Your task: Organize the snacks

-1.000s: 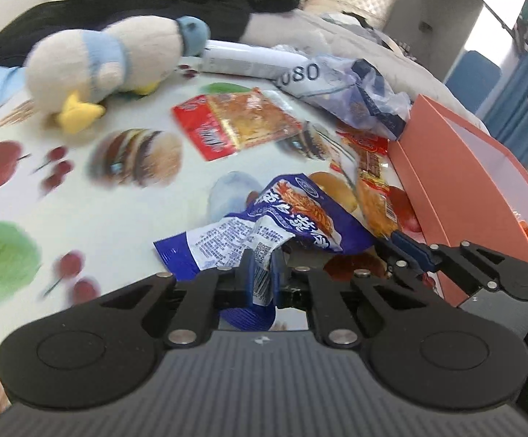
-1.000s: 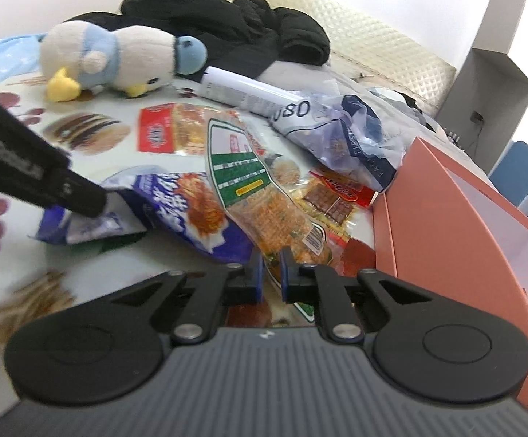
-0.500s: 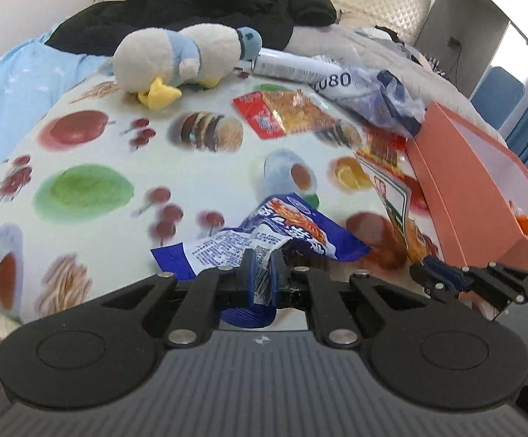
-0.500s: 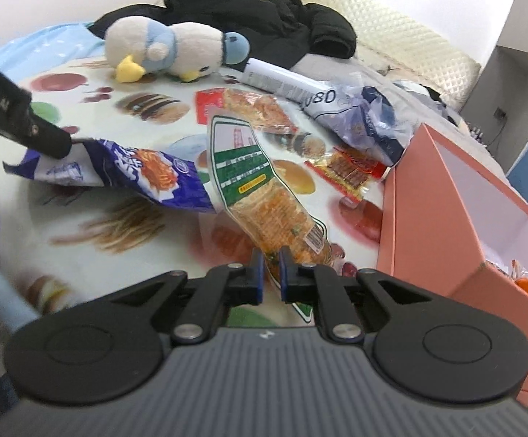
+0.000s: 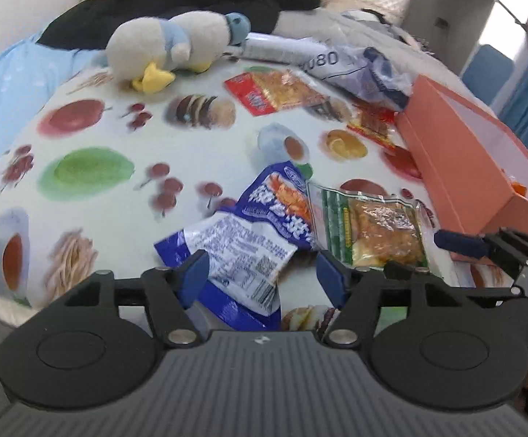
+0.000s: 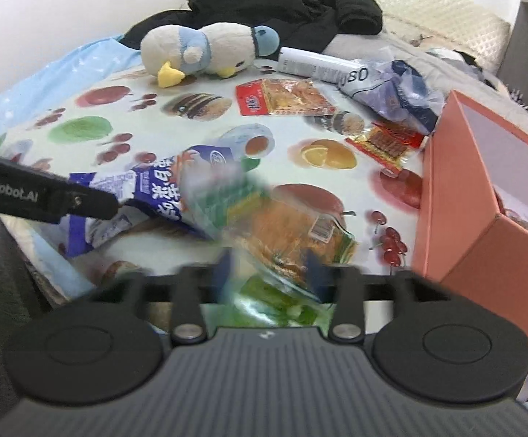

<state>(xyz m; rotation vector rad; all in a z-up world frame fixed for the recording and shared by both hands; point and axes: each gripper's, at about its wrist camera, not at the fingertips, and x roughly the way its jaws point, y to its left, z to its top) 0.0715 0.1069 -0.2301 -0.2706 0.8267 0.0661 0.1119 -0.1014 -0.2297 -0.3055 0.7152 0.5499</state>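
Observation:
A blue snack bag (image 5: 260,225) lies on the fruit-print cloth (image 5: 118,196), its lower end between the fingers of my left gripper (image 5: 262,273); the jaws are opening and the pads stand clear of it. A green-and-clear snack pack (image 5: 369,229) rests beside it on the right. In the right wrist view that green pack (image 6: 282,233) is blurred, lying between the opening jaws of my right gripper (image 6: 271,269), pads off it. The blue bag (image 6: 154,189) lies to its left. An open orange box (image 5: 482,160) (image 6: 482,196) stands at the right.
A red snack pack (image 5: 275,91), a small red pack (image 6: 387,142) and a grey plastic bag (image 5: 366,69) lie farther back. A plush duck (image 5: 169,47), a white tube (image 6: 311,63) and black clothing (image 6: 282,0) sit at the far end. The cloth's front edge is near my grippers.
Both grippers were shut on their packs and carried them toward the near edge; now both have opened. The blue bag and green pack have dropped onto the cloth.

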